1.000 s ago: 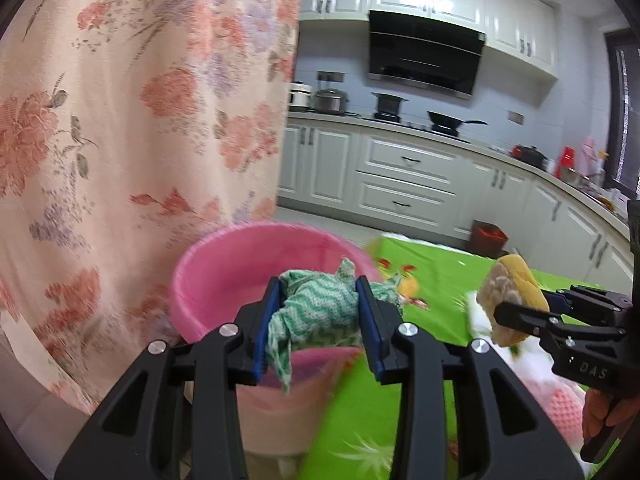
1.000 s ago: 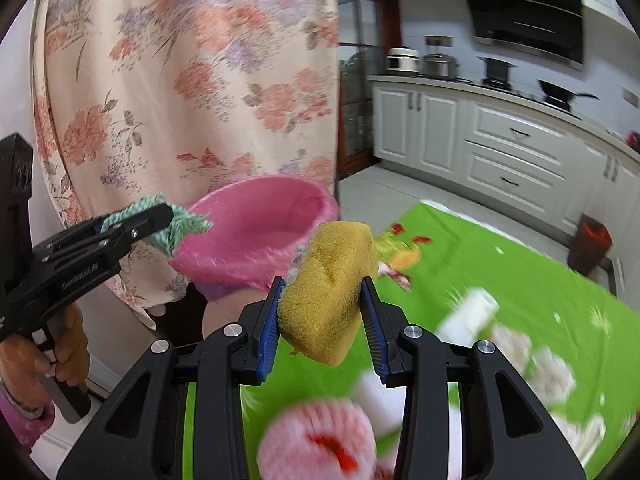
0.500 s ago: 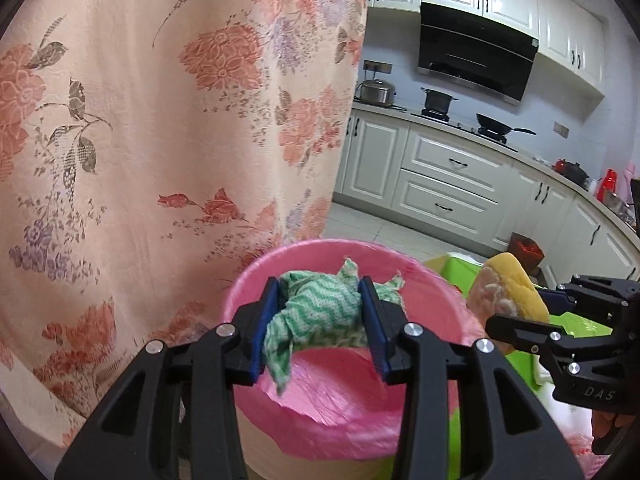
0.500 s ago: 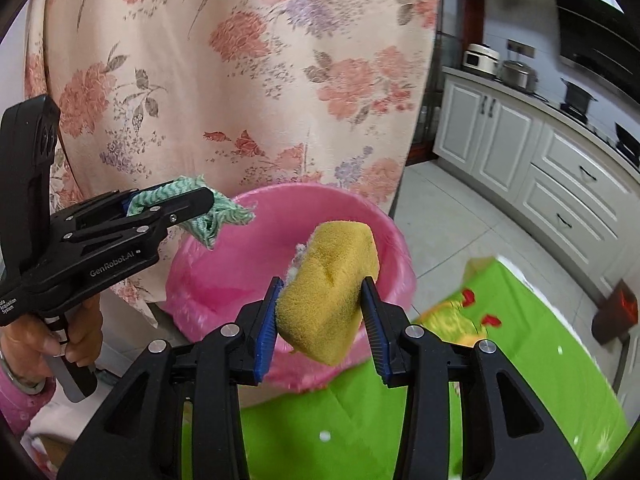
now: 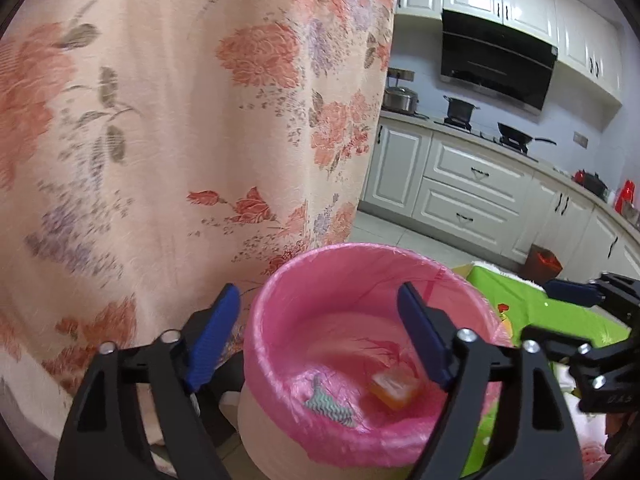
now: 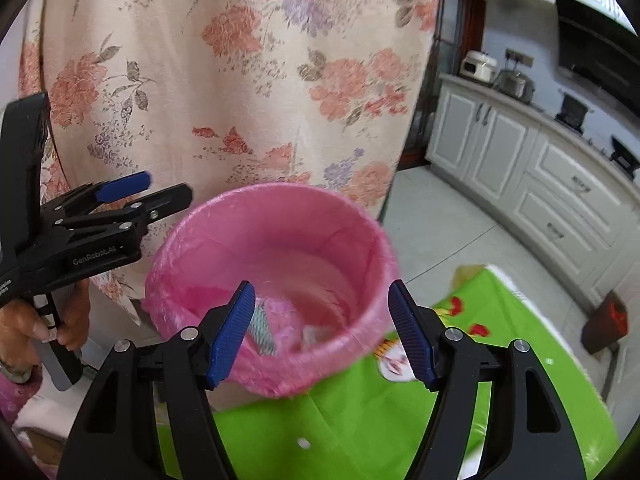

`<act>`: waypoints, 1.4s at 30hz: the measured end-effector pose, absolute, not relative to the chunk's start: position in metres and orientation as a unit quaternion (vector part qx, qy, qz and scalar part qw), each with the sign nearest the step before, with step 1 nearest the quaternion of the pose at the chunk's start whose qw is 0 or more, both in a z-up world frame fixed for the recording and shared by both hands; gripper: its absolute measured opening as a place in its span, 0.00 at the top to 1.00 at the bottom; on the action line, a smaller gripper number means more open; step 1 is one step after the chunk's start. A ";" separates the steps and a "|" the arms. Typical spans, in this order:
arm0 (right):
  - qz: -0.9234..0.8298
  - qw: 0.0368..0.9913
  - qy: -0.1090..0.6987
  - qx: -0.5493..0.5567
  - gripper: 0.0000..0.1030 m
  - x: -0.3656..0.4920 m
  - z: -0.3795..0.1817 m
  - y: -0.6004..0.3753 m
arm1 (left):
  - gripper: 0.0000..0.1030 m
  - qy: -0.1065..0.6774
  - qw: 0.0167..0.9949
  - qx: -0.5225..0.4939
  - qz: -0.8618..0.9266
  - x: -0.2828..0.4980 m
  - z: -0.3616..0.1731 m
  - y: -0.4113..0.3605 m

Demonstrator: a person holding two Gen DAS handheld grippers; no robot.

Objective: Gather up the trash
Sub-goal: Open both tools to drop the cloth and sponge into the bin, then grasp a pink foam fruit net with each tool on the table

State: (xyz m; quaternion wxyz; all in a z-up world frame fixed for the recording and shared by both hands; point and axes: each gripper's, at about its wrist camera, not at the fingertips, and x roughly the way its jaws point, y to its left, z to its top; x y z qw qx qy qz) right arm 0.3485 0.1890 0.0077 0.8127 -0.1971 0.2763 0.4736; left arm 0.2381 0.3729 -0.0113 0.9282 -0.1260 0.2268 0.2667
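Observation:
A bin lined with a pink bag [image 5: 280,312] stands below both grippers and also shows in the right wrist view [image 6: 280,200]. My left gripper [image 5: 320,340] is open and empty above the bin's mouth. My right gripper [image 6: 322,330] is open and empty over the bin's near rim. Inside the bin lie the green zigzag cloth [image 5: 330,402] and the yellow sponge [image 5: 394,388]. The cloth also shows in the right wrist view [image 6: 264,330]. The left gripper appears at the left of the right wrist view [image 6: 124,200], and the right gripper at the right of the left wrist view [image 5: 576,304].
A floral curtain [image 5: 180,120] hangs right behind the bin. The green tablecloth [image 6: 360,432] lies to the right of the bin. White kitchen cabinets [image 5: 460,184] and a small brown bin [image 5: 540,262] stand farther back.
Both grippers have opened over the bin. The green cloth and the yellow sponge have dropped from them into the pink bag.

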 end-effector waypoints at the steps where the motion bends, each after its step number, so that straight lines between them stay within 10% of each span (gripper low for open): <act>1: 0.470 0.817 0.272 -0.194 0.36 0.346 0.011 0.181 | 0.17 0.221 0.929 -0.128 0.267 0.232 -0.010 0.366; 42: 0.293 0.883 0.365 -0.046 0.28 0.228 -0.073 -0.110 | 0.08 0.265 0.958 -0.084 0.070 0.160 -0.052 0.109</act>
